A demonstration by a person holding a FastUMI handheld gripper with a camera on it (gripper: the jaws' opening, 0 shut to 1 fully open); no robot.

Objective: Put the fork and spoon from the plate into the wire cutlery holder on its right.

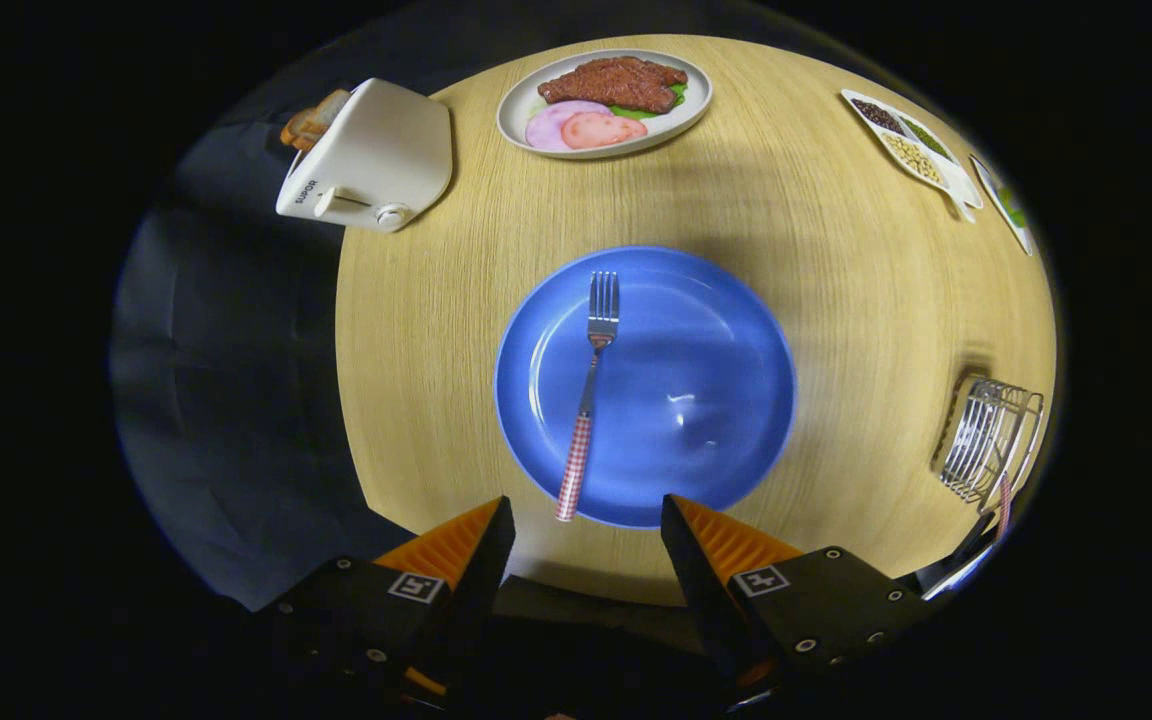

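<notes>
Gripper (pixel 586 520) sat at the bottom middle of the frame with its two wedge-shaped, ribbed fingers spread wide apart and nothing between them, just hovering over the near edge of the round wooden table (pixel 836 260). That tabletop had a pale, fine straight grain running across it.

Just ahead of the fingers was the blue plate (pixel 716 400), round, glossy, with a shallow rim and a couple of bright reflections on it. The fork (pixel 587 395) lay on the left half of the plate, tines pointing away from the gripper, shiny metal neck, and a red-and-white checked handle whose end poked over the plate's near rim, landing right in the gap between the fingertips but slightly closer to the left one. Not touching either.

Over at the right edge of the frame stood the wire cutlery holder (pixel 986 440), thin silvery bars, curved, with what looked like a checked handle (pixel 1004 505) sticking out of it; hard to tell more.

Further back: a white toaster (pixel 376 160) with bread in it at upper left, a pale plate of meat slices (pixel 606 100) at top centre, and divided little dishes of beans (pixel 911 145) at upper right.
</notes>
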